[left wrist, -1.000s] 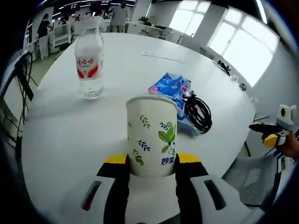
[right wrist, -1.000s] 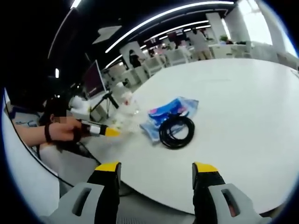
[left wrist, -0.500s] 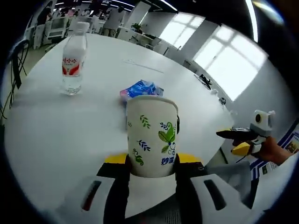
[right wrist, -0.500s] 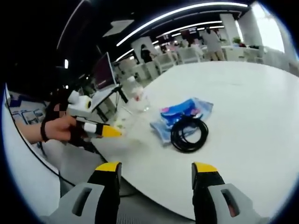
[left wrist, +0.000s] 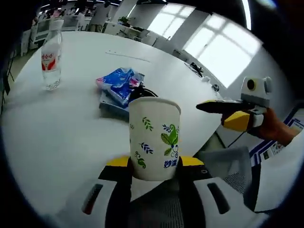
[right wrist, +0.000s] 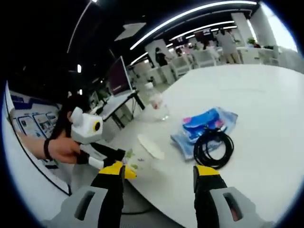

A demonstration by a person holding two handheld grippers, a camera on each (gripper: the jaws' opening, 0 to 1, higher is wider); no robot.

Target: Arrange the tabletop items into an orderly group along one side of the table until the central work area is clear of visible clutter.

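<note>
Jaws of your left gripper point(left wrist: 153, 166) pinch the white paper cup with green leaf print point(left wrist: 154, 138), held upright above the near edge of the white round tabletop point(left wrist: 57, 133). Beyond the cup lie the blue plastic packet point(left wrist: 118, 86) and coiled black cable point(right wrist: 213, 148), the clear water bottle point(left wrist: 51, 56) farther off. Your right gripper point(right wrist: 159, 178) gapes wide, holding nothing.

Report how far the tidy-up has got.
Nothing looks grouped yet. In hand: the left gripper is shut on the paper cup. Left to do: the water bottle stands apart, and the blue packet and black cable coil still lie mid-table. The right gripper is open.
</note>
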